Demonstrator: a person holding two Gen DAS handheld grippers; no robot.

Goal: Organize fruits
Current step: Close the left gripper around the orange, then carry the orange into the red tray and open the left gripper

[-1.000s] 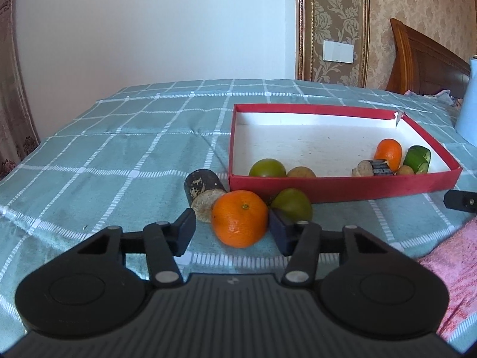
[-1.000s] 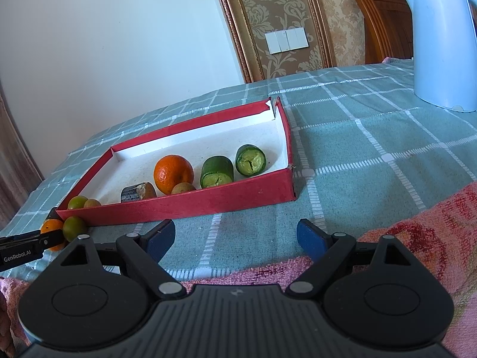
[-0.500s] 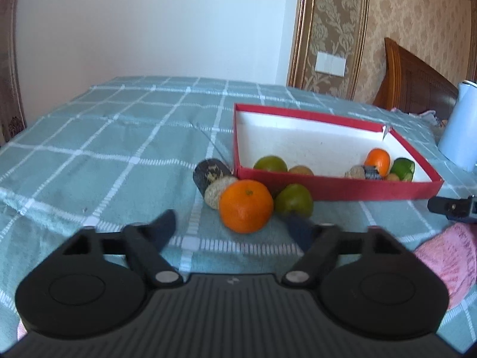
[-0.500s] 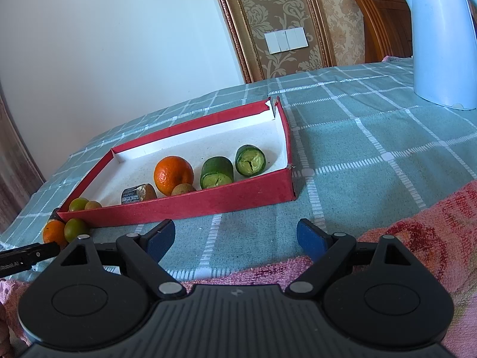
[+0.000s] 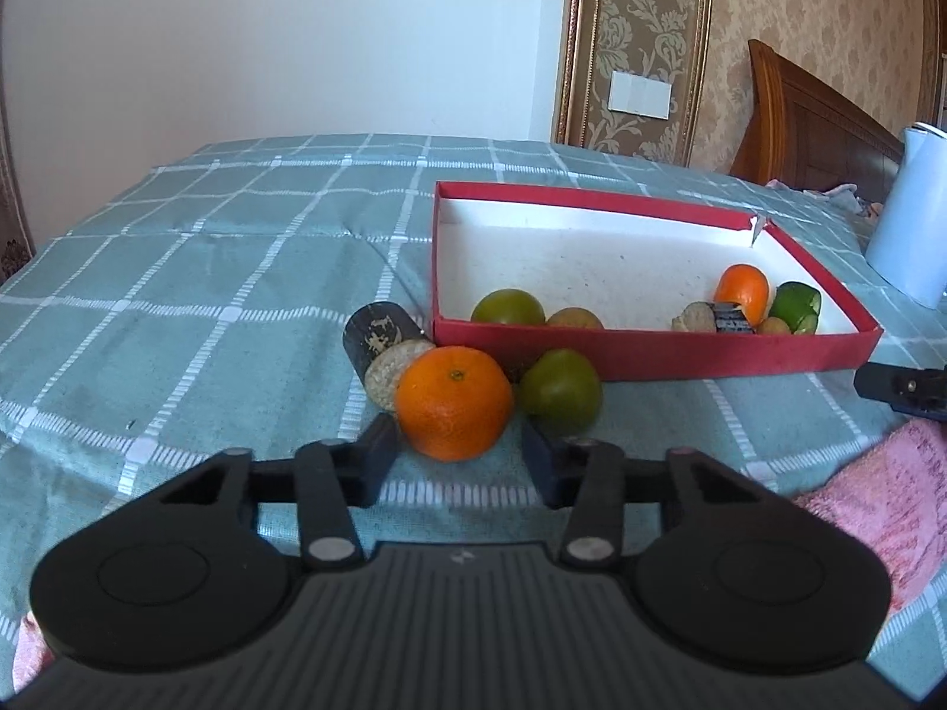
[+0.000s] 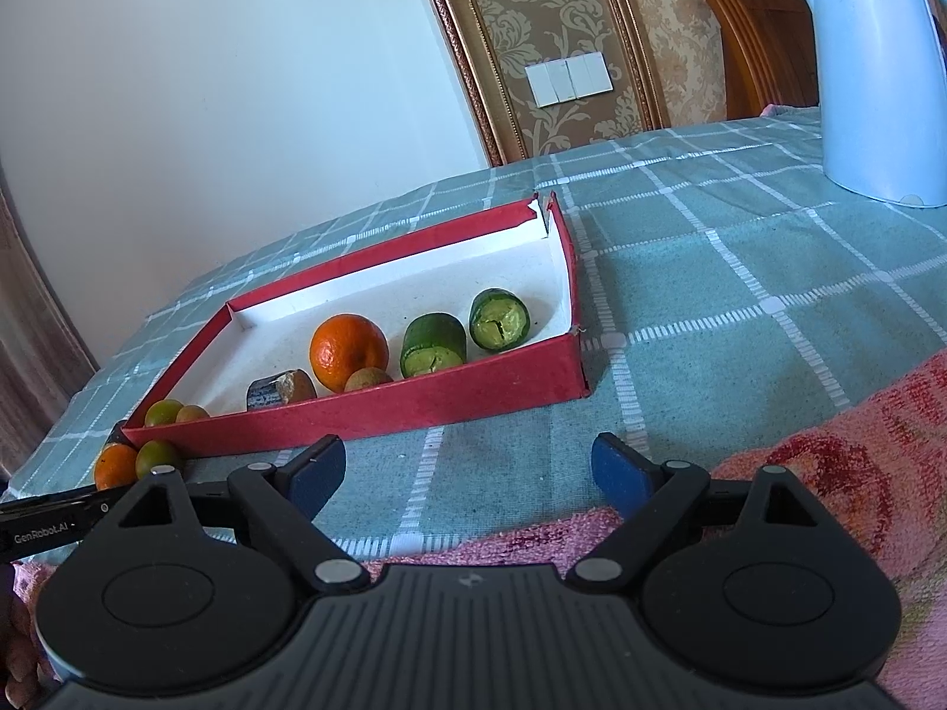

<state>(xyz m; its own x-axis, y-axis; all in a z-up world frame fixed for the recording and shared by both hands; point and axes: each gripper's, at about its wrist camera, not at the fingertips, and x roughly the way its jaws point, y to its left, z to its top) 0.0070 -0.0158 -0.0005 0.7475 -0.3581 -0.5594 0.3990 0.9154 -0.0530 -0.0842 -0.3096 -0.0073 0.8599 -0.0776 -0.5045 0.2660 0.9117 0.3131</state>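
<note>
Fingers of the left gripper (image 5: 453, 452) stand spread wide, holding nothing, either side of the near face of an orange mandarin (image 5: 453, 402) on the checked tablecloth (image 5: 177, 307). A green citrus (image 5: 561, 391) touches the mandarin's right side; a dark cylinder piece (image 5: 382, 343) lies just behind-left. Beyond, the red tray (image 5: 651, 349) holds a green citrus, small brown fruits, another mandarin and cucumber pieces. The right gripper (image 6: 467, 470) hangs equally wide and empty over a pink towel (image 6: 828, 461), near the tray's front wall. A white kettle (image 6: 876, 77) stands toward the far right edge.

White wall (image 5: 296, 29), damask panel (image 5: 645, 29), wooden headboard (image 5: 817, 118).
</note>
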